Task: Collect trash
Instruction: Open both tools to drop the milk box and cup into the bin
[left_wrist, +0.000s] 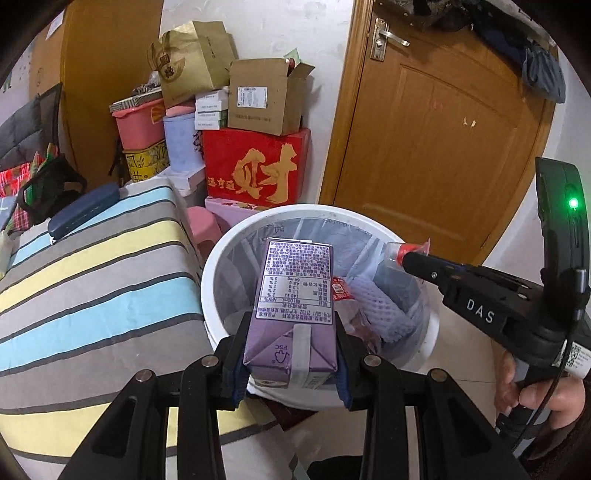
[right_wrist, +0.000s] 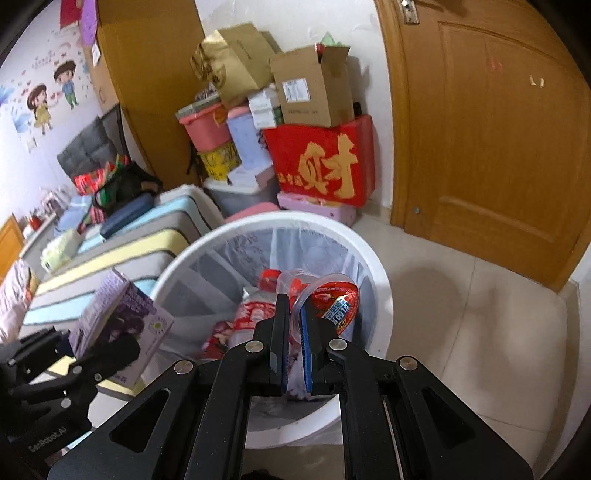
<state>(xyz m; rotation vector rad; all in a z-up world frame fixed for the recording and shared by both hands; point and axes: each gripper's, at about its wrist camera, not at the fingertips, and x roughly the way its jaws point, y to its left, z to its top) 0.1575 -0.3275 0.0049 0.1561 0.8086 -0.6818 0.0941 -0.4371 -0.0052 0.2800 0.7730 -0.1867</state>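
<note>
Two hand-held grippers hover over a white round trash bin (left_wrist: 218, 266) lined with a clear plastic bag. The bin stands on a pale tiled floor (right_wrist: 480, 332), just beside a bed with a striped cover (left_wrist: 92, 266) in grey, blue and yellow.

The left hand-held gripper (left_wrist: 290, 360) clamps a purple drink carton (left_wrist: 295, 291) by its base between blue-padded fingers. The carton points away from the camera, its printed label facing up, over the near rim of the bin.

The right hand-held gripper (right_wrist: 294, 354) is closed down narrow, pinching the edge of a clear plastic cup with a red printed lid (right_wrist: 330, 299). The cup hangs above the bin's opening. In the left wrist view, this gripper reaches in from the right, and a hand (left_wrist: 532, 384) grips its handle.

Inside the bin lie red and white wrappers (right_wrist: 251, 317) and a white foam net (left_wrist: 380, 302).

Behind the bin, against the wall, stands a pile of boxes, among them a red box with a gold character (left_wrist: 258, 166) and an open cardboard box (left_wrist: 258, 96). A wooden door (left_wrist: 436, 129) is shut to the right.
</note>
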